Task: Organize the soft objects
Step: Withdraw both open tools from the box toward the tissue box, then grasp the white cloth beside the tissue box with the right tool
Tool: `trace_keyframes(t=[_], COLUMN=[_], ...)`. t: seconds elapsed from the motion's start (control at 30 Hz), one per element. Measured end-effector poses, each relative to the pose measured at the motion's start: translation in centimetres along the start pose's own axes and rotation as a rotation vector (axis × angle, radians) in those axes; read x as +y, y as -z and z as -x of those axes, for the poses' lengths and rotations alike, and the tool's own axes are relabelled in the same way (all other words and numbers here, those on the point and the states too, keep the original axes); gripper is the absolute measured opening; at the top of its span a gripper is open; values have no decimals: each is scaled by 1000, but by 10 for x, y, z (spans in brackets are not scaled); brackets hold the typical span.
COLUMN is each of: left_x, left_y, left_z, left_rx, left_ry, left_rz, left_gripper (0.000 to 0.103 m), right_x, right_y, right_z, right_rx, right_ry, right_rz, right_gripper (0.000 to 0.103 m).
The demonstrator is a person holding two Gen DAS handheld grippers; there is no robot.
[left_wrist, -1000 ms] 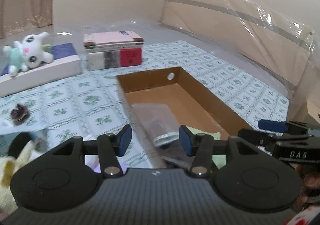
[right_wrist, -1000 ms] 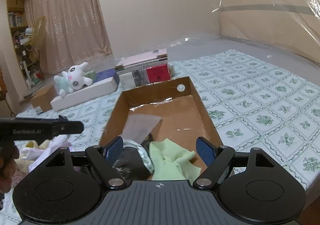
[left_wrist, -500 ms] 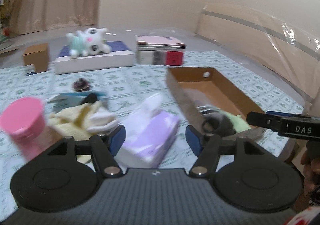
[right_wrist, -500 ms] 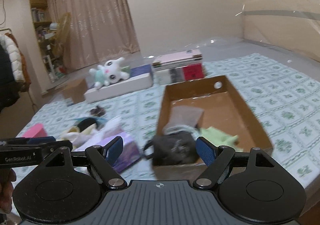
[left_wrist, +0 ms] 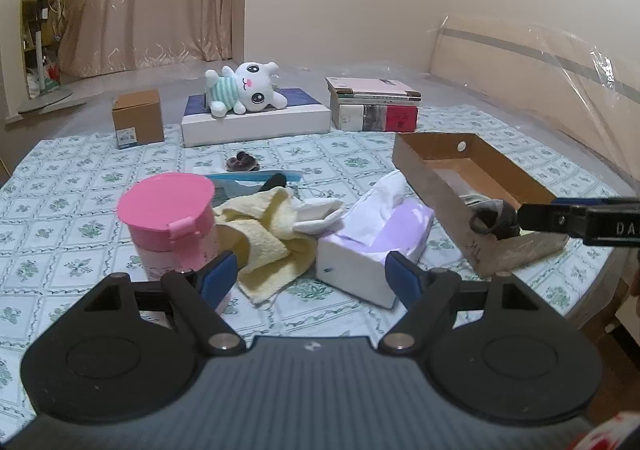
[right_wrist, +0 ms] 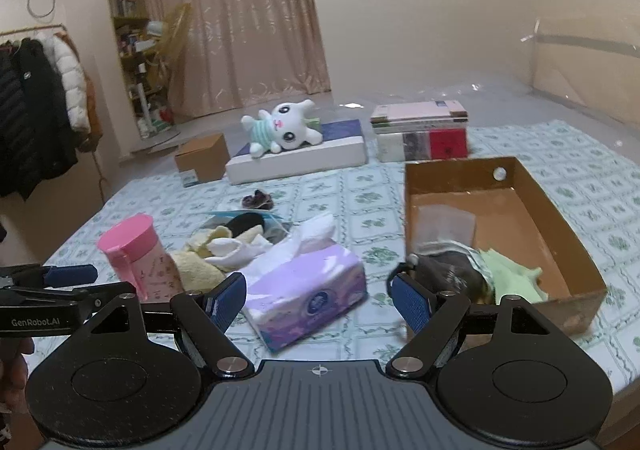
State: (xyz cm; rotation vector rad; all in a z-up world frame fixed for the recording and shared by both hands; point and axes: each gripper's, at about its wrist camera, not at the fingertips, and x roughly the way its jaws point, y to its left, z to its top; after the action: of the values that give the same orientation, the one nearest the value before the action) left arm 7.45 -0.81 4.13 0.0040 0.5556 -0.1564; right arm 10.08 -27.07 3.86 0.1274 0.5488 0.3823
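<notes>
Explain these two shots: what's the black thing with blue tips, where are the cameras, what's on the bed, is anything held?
There is no robot arm here. A person holds one handheld tool in each hand, each ending in two-finger tongs with blue pads. A fisheye camera on each tool looks forward along its fingers, so each picture shows its own tongs at the bottom: the left tongs in one, the right tongs in the other.

On the green-patterned cloth lie a purple tissue box, a pile of yellow and white towels, a pink lidded cup and an open brown cardboard box holding a light green cloth and a dark pouch. Further back, a white plush bunny rests on a flat white box.

Both tongs are open and hold nothing; the left ones have just been opening.
</notes>
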Motion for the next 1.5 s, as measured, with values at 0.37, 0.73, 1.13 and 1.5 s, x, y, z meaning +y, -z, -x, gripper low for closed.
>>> trace_keyframes(t=[0.37, 0.73, 1.13, 1.5], left_x=[16, 25, 35, 36], left_y=[1, -14, -31, -43], left_z=[2, -15, -39, -66], left_rx=[4, 25, 62, 103], left_ry=[5, 34, 91, 125], left_rz=[-73, -357, -557, -681], left_gripper=[79, 79, 79, 79], right_x=[21, 48, 72, 81], right_y=[-1, -4, 2, 1], right_z=[-17, -48, -87, -125], right_rx=[23, 55, 75, 107], right_ry=[-35, -107, -159, -171], right_rz=[67, 342, 622, 806], right_gripper=[80, 80, 80, 80])
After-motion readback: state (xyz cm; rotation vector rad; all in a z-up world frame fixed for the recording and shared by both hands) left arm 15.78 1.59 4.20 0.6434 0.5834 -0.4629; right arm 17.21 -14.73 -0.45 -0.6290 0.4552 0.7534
